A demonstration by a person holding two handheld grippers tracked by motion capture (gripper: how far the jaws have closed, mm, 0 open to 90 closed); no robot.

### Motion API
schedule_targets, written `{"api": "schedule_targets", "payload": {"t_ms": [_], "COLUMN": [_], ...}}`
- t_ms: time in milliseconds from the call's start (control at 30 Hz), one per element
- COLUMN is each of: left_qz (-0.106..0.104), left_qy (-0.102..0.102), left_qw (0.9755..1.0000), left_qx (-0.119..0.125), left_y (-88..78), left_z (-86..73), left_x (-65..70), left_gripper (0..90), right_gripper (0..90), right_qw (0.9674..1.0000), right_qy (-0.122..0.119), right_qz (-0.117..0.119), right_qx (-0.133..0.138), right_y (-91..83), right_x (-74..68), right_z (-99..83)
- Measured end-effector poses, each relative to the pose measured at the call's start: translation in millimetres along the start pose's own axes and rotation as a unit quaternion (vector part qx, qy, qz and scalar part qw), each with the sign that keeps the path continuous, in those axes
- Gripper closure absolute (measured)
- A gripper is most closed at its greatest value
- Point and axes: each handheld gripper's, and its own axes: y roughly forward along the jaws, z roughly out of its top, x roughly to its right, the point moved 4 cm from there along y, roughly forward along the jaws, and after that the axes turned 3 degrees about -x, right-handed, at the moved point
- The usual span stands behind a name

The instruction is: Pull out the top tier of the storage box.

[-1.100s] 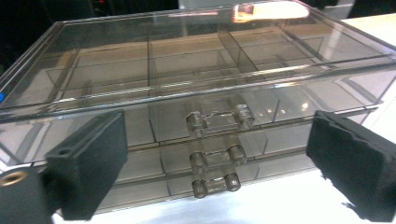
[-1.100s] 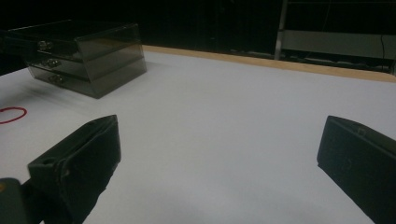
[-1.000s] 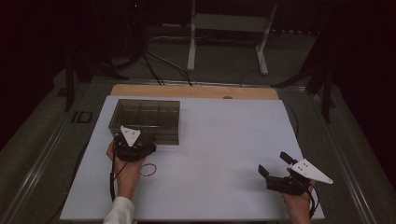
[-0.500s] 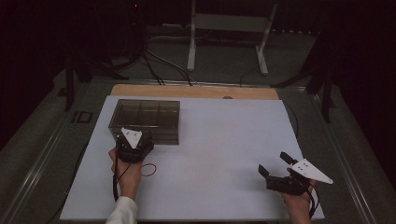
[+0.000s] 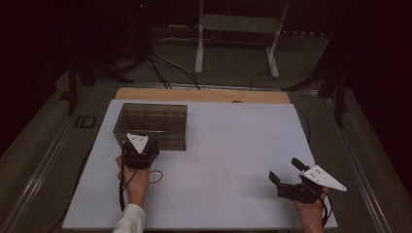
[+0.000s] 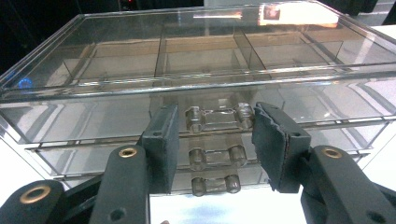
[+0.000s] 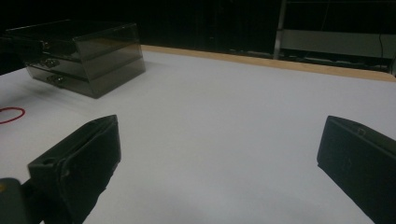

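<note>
Left gripper (image 6: 212,140) closing in: its jaws, wide a second ago, have just been narrowing around the top drawer handle (image 6: 218,117) of the clear plastic drawer box (image 5: 151,125), which is standing at the white table (image 5: 233,145) top's far left; pads flanking the handle, not visibly pressing, so a pull is likely coming. Right gripper (image 5: 287,171) resting released. Rubbery black pads; glossy ribbed handles; thin red rubber band (image 5: 155,176)

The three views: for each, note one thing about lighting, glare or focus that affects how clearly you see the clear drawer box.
High view: dim all round, so the drawer box looks dark and smoky on the white table. Left gripper view: sharp and close, with bright glare streaks on the box lid and the handles plain. Right gripper view: the box sits far off in shadow, and the near jaws are blurred.
</note>
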Motion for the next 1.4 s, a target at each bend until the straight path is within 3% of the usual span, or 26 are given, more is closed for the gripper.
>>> {"api": "schedule_targets", "payload": {"t_ms": [267,800,1133,1200,1233,1333,1367,1400], "left_qz": [-0.002,0.021,0.011,0.0,-0.003,-0.032,-0.032,-0.044], "left_qy": [-0.015,-0.006,0.003,0.001,-0.001,-0.011,-0.011,-0.015], "left_qw": [0.9999,0.9998,0.9999,1.0,1.0,0.9994,0.9994,0.9989], "left_qx": [0.004,-0.004,-0.008,-0.005,0.001,0.008,0.008,0.005], "left_y": [-0.4,-2.0,-12.7,-14.4,-16.3,-20.5,-20.5,-21.8], "left_z": [0.7,-0.7,-5.5,-5.5,-5.0,-2.6,-2.6,-2.1], "left_x": [1.4,5.0,3.9,1.9,0.6,-2.2,-2.2,-4.1], "left_gripper": [57.0,58.0,57.8,57.5,56.8,35.4,29.1,29.1], "right_gripper": [0.0,0.0,0.0,0.0,0.0,0.0,0.0,0.0], "right_qw": [1.0,1.0,1.0,1.0,1.0,1.0,1.0,1.0], "right_qy": [-0.001,-0.001,-0.001,0.0,0.0,0.001,0.001,0.001], "right_qz": [0.001,-0.001,0.0,0.0,0.0,0.0,0.0,-0.001], "right_qx": [-0.003,-0.001,-0.003,-0.003,-0.002,-0.002,-0.002,-0.003], "right_y": [0.2,-0.3,0.0,-0.1,-0.2,-0.1,-0.1,0.1], "right_x": [-0.6,0.4,-0.5,-0.7,-0.5,0.3,0.3,0.4], "right_z": [-0.3,-0.1,-0.3,-0.3,-0.2,-0.4,-0.4,-0.4]}}
